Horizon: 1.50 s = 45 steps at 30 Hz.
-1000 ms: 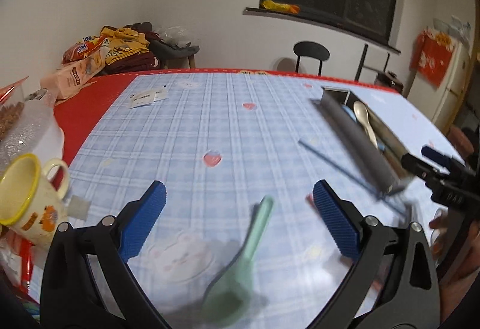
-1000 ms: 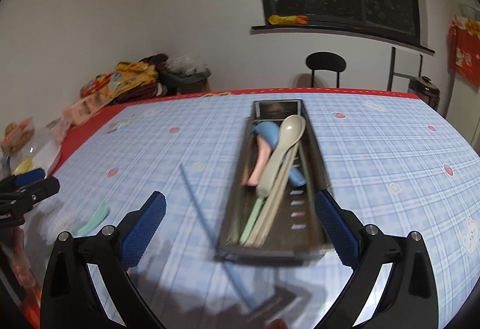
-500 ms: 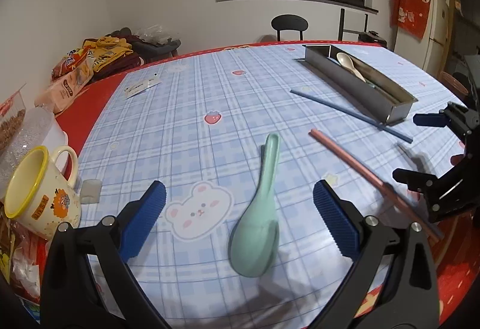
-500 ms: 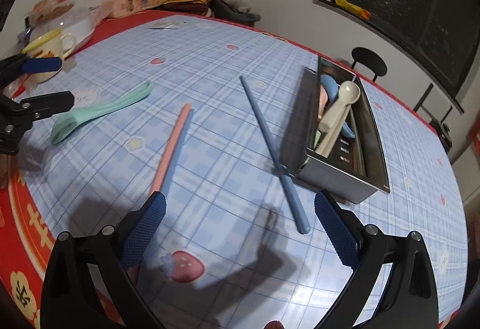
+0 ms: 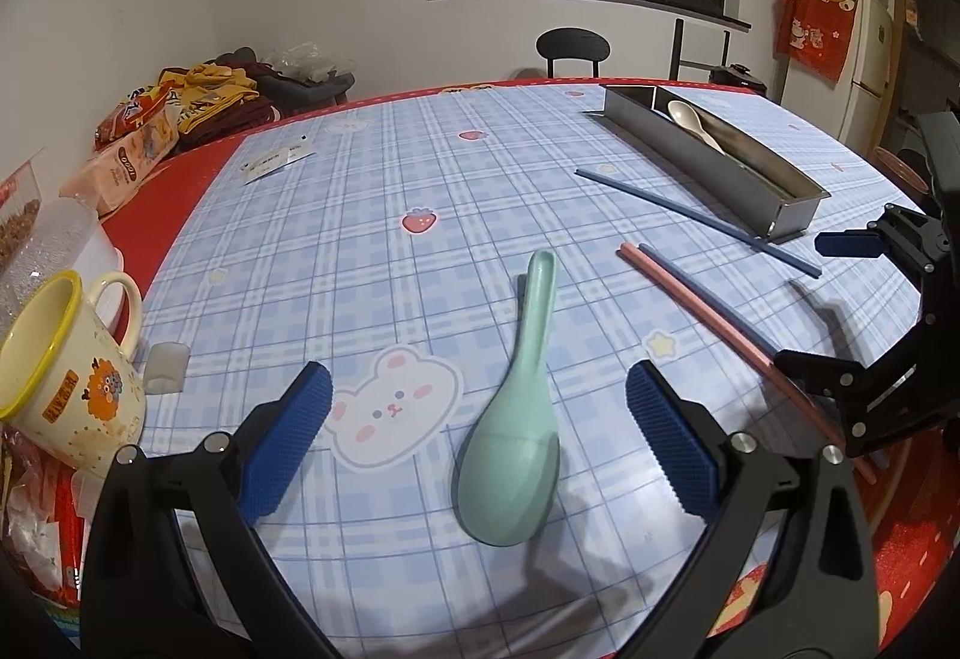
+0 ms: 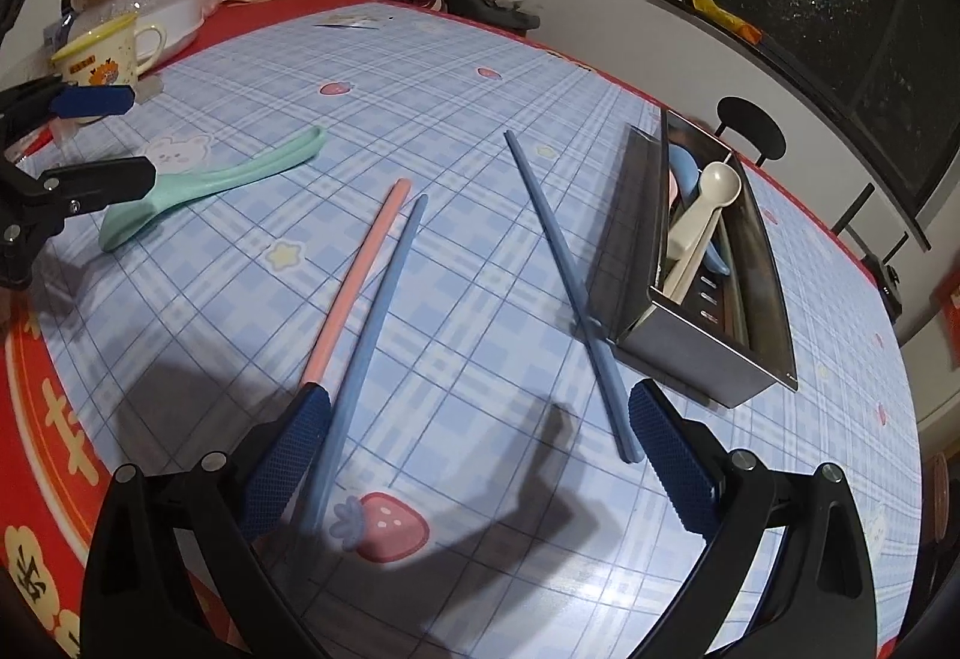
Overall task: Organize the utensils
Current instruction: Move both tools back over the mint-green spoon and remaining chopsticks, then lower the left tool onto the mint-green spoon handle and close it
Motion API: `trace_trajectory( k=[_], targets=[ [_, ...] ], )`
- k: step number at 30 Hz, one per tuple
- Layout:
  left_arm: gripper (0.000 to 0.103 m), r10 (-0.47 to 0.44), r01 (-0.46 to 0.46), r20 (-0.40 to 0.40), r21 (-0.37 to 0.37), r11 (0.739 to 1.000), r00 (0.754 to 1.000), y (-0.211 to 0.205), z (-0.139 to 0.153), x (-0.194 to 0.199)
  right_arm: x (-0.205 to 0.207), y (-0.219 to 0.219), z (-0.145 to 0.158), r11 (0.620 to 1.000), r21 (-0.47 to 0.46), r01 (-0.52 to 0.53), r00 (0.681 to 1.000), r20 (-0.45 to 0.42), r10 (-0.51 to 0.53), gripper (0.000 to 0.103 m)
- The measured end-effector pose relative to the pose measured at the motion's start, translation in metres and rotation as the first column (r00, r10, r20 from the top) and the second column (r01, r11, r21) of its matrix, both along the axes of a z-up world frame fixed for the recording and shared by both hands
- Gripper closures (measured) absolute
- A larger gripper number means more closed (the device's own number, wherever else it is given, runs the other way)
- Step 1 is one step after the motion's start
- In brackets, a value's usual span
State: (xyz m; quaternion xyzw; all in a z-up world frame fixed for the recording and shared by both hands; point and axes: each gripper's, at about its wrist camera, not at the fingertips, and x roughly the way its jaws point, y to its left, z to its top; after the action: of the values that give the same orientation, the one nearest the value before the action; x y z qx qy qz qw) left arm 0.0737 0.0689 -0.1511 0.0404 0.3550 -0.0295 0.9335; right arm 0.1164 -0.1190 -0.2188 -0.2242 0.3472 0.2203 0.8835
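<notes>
Checked tablecloth [image 5: 360,215] now fills both views; both grippers, left gripper [image 5: 477,440] and right gripper [image 6: 480,455], are lowered, spread wide and empty, toward green spoon [image 5: 516,419] and chopsticks [image 6: 366,293], so pickups are judged imminent.

Cloth [image 5: 372,191] blue plaid, red border; spoon [image 5: 516,431] mint; chopsticks [image 6: 354,287] pink, blue; tray [image 6: 690,347] grey, perhaps steel.

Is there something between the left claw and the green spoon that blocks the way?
Nothing visible does. The mint-green plastic spoon lies bare on the checked tablecloth, its bowl between the open left claw fingers.
</notes>
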Motion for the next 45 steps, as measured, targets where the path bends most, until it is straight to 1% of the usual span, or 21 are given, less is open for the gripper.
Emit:
trace_trajectory(
  k=[1,2,4,5,7,12,13,14,16,21,24,26,29,30,32,33,34,39,41,42,45],
  targets=[
    [0.006,0.0,0.0,-0.001,0.0,1.0,1.0,0.0,0.0,0.0,-0.003,0.002,0.0,1.0,0.005,-0.023,1.0,0.007,0.023,0.019],
    [0.006,0.003,-0.003,-0.002,0.001,1.0,1.0,0.0,0.0,0.0,-0.006,0.003,0.0,0.999,0.004,-0.035,0.999,0.013,0.035,0.022],
    [0.006,0.008,-0.008,-0.003,0.008,1.0,1.0,-0.001,-0.001,0.0,-0.01,0.005,0.0,0.998,0.002,-0.067,0.998,0.022,0.067,0.034],
    [0.006,0.01,-0.01,-0.006,0.012,1.0,1.0,-0.002,-0.001,0.001,-0.011,0.005,0.0,0.997,0.009,-0.081,0.997,0.015,0.081,0.038],
    [0.006,0.015,-0.015,-0.01,0.021,1.0,1.0,-0.004,-0.002,0.001,-0.012,0.005,0.0,0.994,0.035,-0.104,0.994,-0.01,0.105,0.049],
    [0.006,0.024,-0.024,0.002,0.051,0.998,1.0,-0.007,-0.003,-0.001,-0.007,0.0,-0.001,0.985,0.105,-0.137,0.987,-0.069,0.144,0.071],
    [0.006,0.021,-0.021,0.001,0.048,0.999,1.0,-0.007,-0.003,-0.001,-0.006,-0.001,-0.001,0.983,0.116,-0.139,0.986,-0.078,0.149,0.074],
    [0.006,0.015,-0.015,-0.003,0.041,0.999,1.0,-0.006,-0.003,-0.001,-0.006,-0.002,-0.001,0.983,0.122,-0.14,0.985,-0.082,0.151,0.079],
    [0.006,0.01,-0.01,-0.016,0.023,1.0,1.0,-0.004,-0.004,0.001,-0.004,-0.003,-0.001,0.982,0.133,-0.136,0.985,-0.089,0.149,0.084],
    [0.006,0.024,-0.023,-0.051,0.023,0.999,0.998,-0.002,-0.01,0.006,0.0,-0.006,-0.001,0.981,0.149,-0.125,0.985,-0.097,0.14,0.086],
    [0.006,0.022,-0.017,-0.084,0.063,0.998,0.996,-0.006,-0.013,0.012,0.0,-0.007,-0.001,0.98,0.157,-0.126,0.985,-0.102,0.143,0.086],
    [0.007,0.016,-0.002,-0.116,0.123,0.992,0.993,-0.013,-0.015,0.018,0.0,-0.008,-0.001,0.979,0.158,-0.126,0.984,-0.102,0.143,0.086],
    [0.007,0.011,0.019,-0.114,0.262,0.965,0.993,-0.026,-0.016,0.019,0.0,-0.008,-0.001,0.98,0.156,-0.124,0.985,-0.1,0.141,0.086],
    [0.007,0.006,0.03,-0.112,0.321,0.947,0.994,-0.031,-0.016,0.019,0.001,-0.008,-0.001,0.98,0.158,-0.124,0.985,-0.102,0.141,0.086],
    [0.014,-0.002,0.048,-0.119,0.381,0.923,0.993,-0.034,-0.017,0.019,0.001,-0.009,-0.001,0.979,0.163,-0.125,0.984,-0.105,0.143,0.086],
    [0.019,-0.005,0.058,-0.129,0.406,0.912,0.992,-0.035,-0.017,0.02,0.002,-0.009,-0.001,0.978,0.165,-0.126,0.984,-0.107,0.144,0.086],
    [0.023,-0.006,0.064,-0.138,0.422,0.904,0.99,-0.035,-0.017,0.021,0.002,-0.01,-0.001,0.978,0.168,-0.126,0.983,-0.109,0.145,0.086],
    [0.025,-0.019,0.101,-0.164,0.514,0.852,0.986,-0.038,-0.024,0.019,0.003,-0.01,-0.001,0.977,0.173,-0.125,0.983,-0.113,0.145,0.086],
    [0.027,-0.034,0.115,-0.16,0.533,0.838,0.986,-0.04,-0.025,0.016,0.003,-0.01,-0.001,0.977,0.174,-0.124,0.983,-0.113,0.145,0.086],
    [0.031,-0.043,0.127,-0.167,0.533,0.837,0.985,-0.041,-0.025,0.016,0.003,-0.01,-0.001,0.977,0.174,-0.125,0.983,-0.113,0.146,0.086],
    [0.04,-0.064,0.153,-0.189,0.508,0.847,0.98,-0.041,-0.025,0.018,0.002,-0.01,-0.001,0.977,0.174,-0.124,0.983,-0.113,0.145,0.086]
  ],
)
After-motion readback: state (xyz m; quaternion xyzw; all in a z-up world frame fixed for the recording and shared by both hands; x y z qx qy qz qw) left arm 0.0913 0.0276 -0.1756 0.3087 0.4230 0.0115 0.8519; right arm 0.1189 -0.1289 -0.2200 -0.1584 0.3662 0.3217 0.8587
